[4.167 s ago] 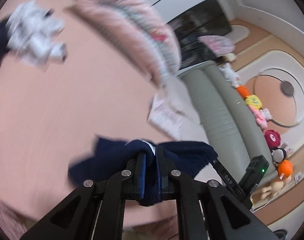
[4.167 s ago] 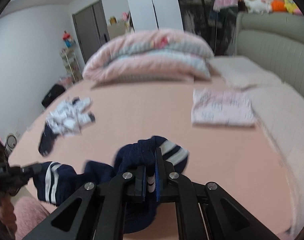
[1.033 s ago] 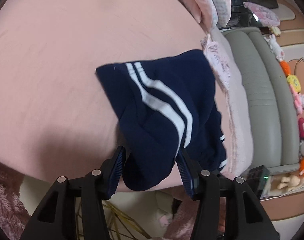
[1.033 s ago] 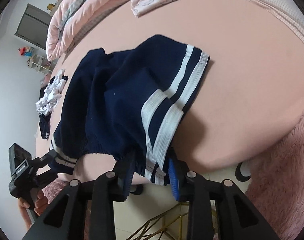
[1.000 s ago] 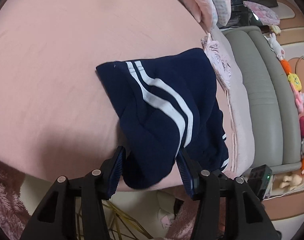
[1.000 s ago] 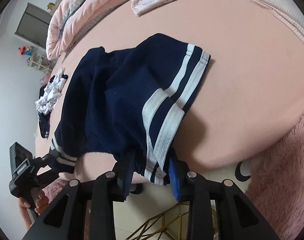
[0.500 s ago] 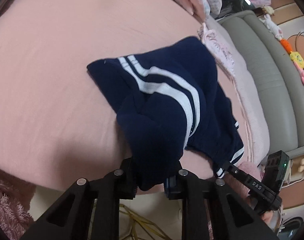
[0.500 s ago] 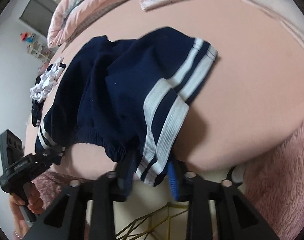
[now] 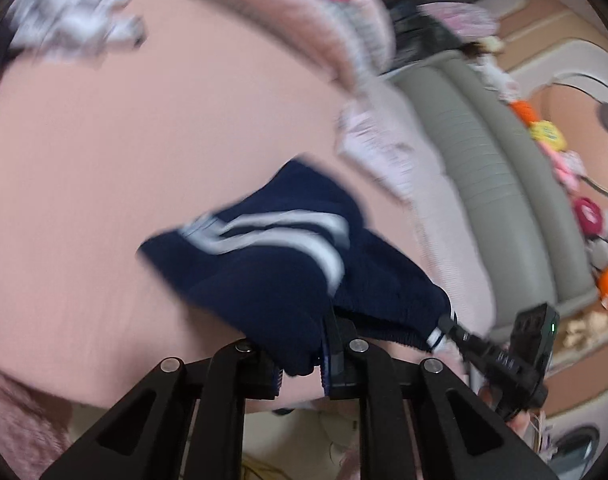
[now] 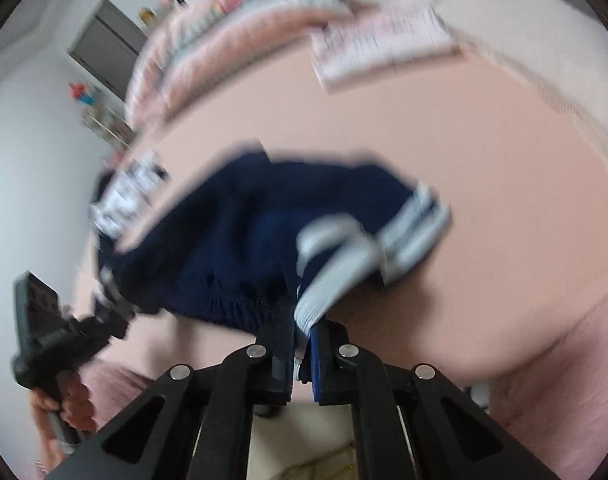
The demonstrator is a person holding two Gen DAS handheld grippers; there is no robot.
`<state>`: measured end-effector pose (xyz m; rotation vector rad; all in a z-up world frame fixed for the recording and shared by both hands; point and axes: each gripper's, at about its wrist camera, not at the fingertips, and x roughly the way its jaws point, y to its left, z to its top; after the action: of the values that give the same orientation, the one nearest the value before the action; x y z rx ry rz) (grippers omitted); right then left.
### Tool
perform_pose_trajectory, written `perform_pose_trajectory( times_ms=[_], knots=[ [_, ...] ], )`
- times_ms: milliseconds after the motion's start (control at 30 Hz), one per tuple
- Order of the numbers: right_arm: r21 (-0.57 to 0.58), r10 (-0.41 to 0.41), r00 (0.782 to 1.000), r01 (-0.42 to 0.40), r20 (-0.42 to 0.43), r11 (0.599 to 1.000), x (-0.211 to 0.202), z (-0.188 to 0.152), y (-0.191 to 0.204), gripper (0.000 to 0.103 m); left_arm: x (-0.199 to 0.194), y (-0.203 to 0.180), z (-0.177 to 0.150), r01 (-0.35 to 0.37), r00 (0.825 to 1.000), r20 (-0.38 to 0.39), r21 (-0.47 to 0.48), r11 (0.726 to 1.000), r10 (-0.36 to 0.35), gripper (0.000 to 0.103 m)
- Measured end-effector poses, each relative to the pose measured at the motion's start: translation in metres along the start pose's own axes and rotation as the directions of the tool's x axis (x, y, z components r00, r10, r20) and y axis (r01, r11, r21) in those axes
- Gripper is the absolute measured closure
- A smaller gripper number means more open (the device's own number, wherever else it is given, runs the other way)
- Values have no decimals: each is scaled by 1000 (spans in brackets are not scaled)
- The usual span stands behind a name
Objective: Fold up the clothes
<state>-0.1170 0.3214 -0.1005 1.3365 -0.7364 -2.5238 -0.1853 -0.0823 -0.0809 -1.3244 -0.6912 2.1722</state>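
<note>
Shorts [image 9: 264,276] navy, white-striped, bunched.

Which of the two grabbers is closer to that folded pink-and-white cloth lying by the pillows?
Right. The right gripper sits nearer the folded cloth; the left gripper sits farther off.

Motion blur smears both views. The shorts [image 9: 280,264] hide the left tongs' [image 9: 302,354] tips; their stripes [image 10: 335,264] are streaked. The far patterned garment [image 9: 72,28] is unreadable, the folded top's [image 10: 383,36] print too. The quilt [image 9: 304,12] is cut off at the top edge.
</note>
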Motion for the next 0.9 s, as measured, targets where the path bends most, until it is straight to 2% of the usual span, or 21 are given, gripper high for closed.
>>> perform_pose_trajectory(
  times_ms=[100, 200, 267, 333, 467, 533, 600, 667, 767, 833, 900],
  knots=[
    [-44, 63, 994, -59, 94, 997, -45, 26, 23, 99, -37, -31, 15, 58, 998, 17, 78, 995, -60, 91],
    [-84, 125, 978, -112, 167, 990, -83, 45, 42, 99, -52, -48, 24, 101, 995, 12, 100, 990, -103, 91],
    [-93, 141, 971, -124, 191, 988, -94, 52, 50, 99, -48, -42, 30, 112, 994, -5, 63, 992, -112, 91],
    [-96, 126, 975, -110, 182, 989, -90, 55, 47, 99, -40, -30, 33, 109, 994, -29, 21, 994, -108, 91],
    [-18, 102, 991, -101, 81, 995, -42, 62, 28, 99, -24, -9, 41, 53, 996, -73, -22, 998, -54, 92],
    [1, 95, 994, -95, 57, 995, -23, 75, 21, 99, -17, -14, 60, 63, 995, -73, -24, 998, -65, 92],
    [8, 130, 990, -131, 62, 991, -15, 102, 20, 99, -26, -33, 91, 73, 997, -31, 41, 997, -72, 92],
    [-23, 145, 983, -143, 112, 989, -23, 134, 33, 99, -48, -61, 122, 68, 997, 32, 116, 991, -72, 92],
    [-99, 178, 958, -160, 224, 982, -60, 177, 68, 99, -87, -101, 157, 45, 989, 129, 229, 972, -76, 92],
    [-162, 200, 935, -158, 293, 974, -87, 192, 91, 99, -120, -124, 161, 13, 977, 198, 304, 952, -77, 92],
    [-184, 185, 934, -133, 307, 974, -92, 185, 95, 99, -129, -127, 158, -7, 972, 225, 321, 947, -69, 92]
  ],
)
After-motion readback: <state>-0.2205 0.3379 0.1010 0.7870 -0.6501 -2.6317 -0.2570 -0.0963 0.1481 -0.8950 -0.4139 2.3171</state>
